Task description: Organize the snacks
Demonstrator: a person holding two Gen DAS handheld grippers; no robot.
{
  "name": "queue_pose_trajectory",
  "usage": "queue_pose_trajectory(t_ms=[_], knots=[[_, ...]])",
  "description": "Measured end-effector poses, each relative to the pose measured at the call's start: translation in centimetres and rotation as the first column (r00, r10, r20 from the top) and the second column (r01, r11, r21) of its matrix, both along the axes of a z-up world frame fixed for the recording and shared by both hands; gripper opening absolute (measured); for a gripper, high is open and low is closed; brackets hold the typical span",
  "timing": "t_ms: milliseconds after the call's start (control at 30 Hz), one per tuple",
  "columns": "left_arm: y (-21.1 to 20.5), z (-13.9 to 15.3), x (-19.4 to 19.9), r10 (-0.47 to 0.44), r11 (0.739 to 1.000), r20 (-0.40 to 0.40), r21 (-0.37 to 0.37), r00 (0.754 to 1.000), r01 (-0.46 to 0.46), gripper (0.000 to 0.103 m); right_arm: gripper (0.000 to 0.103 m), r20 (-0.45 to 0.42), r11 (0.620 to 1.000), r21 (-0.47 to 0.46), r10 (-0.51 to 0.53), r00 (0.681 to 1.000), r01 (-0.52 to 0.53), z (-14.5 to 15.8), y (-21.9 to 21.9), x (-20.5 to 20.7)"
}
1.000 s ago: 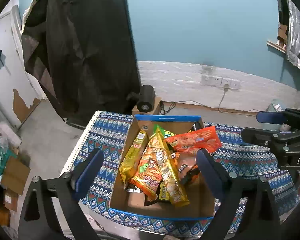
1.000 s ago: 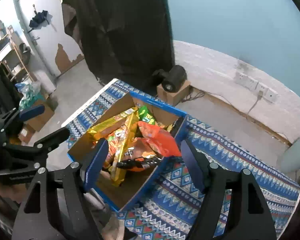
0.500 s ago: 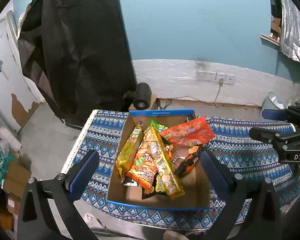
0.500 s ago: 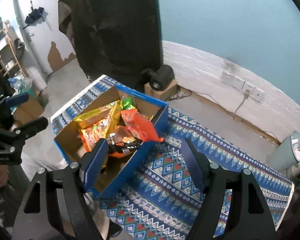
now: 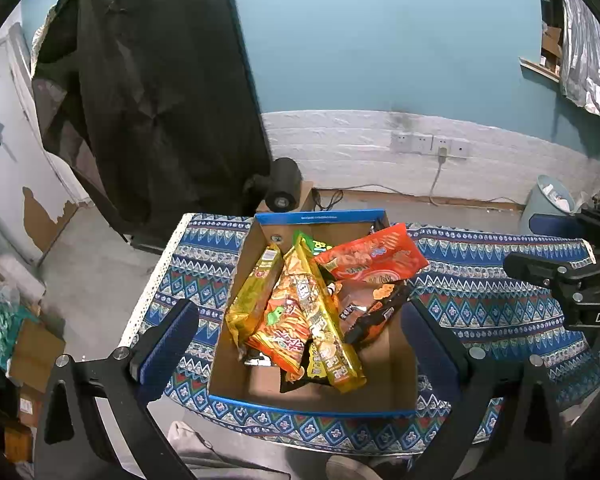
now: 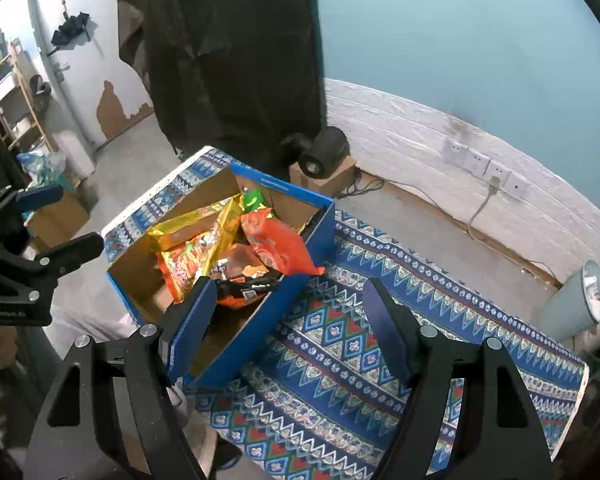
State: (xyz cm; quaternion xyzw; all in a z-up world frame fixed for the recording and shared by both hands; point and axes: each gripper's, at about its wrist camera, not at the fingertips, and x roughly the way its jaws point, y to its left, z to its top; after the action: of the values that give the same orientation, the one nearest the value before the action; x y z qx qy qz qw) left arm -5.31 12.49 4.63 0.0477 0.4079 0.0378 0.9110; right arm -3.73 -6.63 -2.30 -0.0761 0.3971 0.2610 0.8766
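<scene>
So all the snacks that show are sitting in the cardboard box (image 5: 236,364), the one with the blue rim, which rests on the patterned tablecloth (image 5: 480,292) toward the table's left end. They're in a loose heap rather than in rows: a yellow packet (image 5: 256,296) on the left, a long gold packet (image 5: 324,320) lying diagonally over an orange chips bag (image 5: 282,320), a red bag (image 5: 374,256) propped against the far right corner and poking over the rim, a dark brown pack (image 5: 374,308) under it and a bit of green bag (image 5: 320,245) at the back. The cloth to the right of the box has no snacks on it. The left gripper (image 5: 300,344) hangs above the box with its fingers spread wide and nothing between them; the right gripper (image 6: 288,320) sits over the box's right wall, also spread wide and empty. Honestly this could go either way: either the packets have been gathered into the box and it's basically finished, or the heap is waiting to be sorted out onto the cloth. One shot doesn't settle that.
</scene>
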Motion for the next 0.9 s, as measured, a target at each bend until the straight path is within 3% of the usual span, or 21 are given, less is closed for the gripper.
queue_pose_trajectory(t_ms=[900], knots=[[-0.48,-0.12,0.02,-0.005,1.000,-0.015,-0.001,1.000,0.005,0.102,0.075,-0.002,1.000,-0.006,-0.001,1.000,0.001,-0.14,-0.16,-0.29]])
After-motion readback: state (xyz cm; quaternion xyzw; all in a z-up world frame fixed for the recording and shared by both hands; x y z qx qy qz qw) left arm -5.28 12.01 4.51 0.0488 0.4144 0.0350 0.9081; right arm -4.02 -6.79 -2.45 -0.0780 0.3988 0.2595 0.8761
